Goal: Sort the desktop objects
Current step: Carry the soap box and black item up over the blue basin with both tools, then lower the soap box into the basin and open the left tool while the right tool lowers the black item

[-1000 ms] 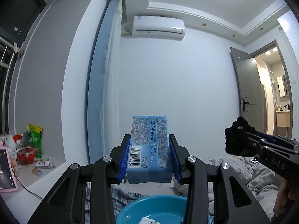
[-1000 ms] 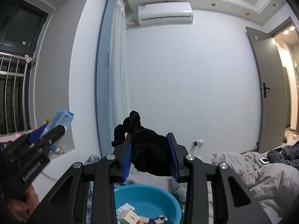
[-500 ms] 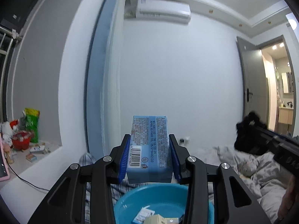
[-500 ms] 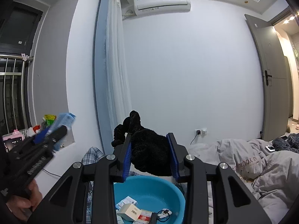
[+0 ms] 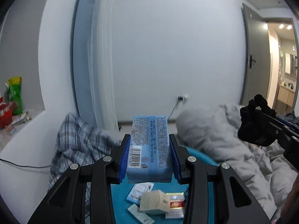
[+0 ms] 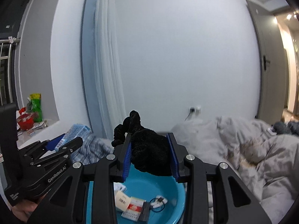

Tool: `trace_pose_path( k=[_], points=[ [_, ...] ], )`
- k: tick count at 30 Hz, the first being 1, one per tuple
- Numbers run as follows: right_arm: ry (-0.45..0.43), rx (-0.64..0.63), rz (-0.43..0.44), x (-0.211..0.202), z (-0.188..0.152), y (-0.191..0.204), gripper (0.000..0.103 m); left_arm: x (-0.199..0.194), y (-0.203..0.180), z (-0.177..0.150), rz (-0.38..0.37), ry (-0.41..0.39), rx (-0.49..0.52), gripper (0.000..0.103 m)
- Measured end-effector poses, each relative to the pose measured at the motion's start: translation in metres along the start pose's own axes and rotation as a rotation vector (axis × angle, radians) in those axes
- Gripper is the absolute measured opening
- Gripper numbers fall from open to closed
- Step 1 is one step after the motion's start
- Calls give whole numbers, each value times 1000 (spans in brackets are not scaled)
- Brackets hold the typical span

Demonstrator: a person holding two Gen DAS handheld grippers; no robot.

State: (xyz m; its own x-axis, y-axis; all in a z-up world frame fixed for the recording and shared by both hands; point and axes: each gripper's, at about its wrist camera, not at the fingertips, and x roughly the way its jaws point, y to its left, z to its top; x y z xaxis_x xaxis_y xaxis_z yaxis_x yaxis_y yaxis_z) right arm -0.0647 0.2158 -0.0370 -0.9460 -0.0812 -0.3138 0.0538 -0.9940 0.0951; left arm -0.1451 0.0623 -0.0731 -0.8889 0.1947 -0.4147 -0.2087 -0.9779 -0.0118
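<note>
Blue pack (image 5: 149,145) between the left gripper (image 5: 149,157) fingers: prints "08:16:58 14" and "TEL:0572-6680103", plus a barcode whose digits are too small to read. "GenRobot.AI" on that gripper's arm, seen from the right wrist. Labels on boxes in the basin (image 6: 173,192) below unreadable.

White wall (image 5: 177,56), pale curtain (image 5: 101,65), grey duvet (image 6: 252,149)

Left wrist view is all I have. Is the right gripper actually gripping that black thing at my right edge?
Observer: Yes. The right gripper has its fingers shut on the black fuzzy item, with a blue pad on each side.
Operator: Is it above the basin?
Observer: It hangs over the far half of the blue basin.
Operator: Anything in there I can't see?
Observer: A blue loop with white pieces lies right of the red-and-white pack.
</note>
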Motion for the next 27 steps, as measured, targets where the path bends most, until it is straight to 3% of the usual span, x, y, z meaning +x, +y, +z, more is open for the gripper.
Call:
trace_pose_path(
  k=[10,16,27],
  points=[
    [128,60,31,39,-29,-9,33,53,16,-37,17,132,-57,41],
    [202,54,4,64,-47,-13,33,76,18,-57,-9,227,-81,41],
    [297,68,-53,92,-75,-24,33,103,24,-78,35,316,-66,41]
  ],
)
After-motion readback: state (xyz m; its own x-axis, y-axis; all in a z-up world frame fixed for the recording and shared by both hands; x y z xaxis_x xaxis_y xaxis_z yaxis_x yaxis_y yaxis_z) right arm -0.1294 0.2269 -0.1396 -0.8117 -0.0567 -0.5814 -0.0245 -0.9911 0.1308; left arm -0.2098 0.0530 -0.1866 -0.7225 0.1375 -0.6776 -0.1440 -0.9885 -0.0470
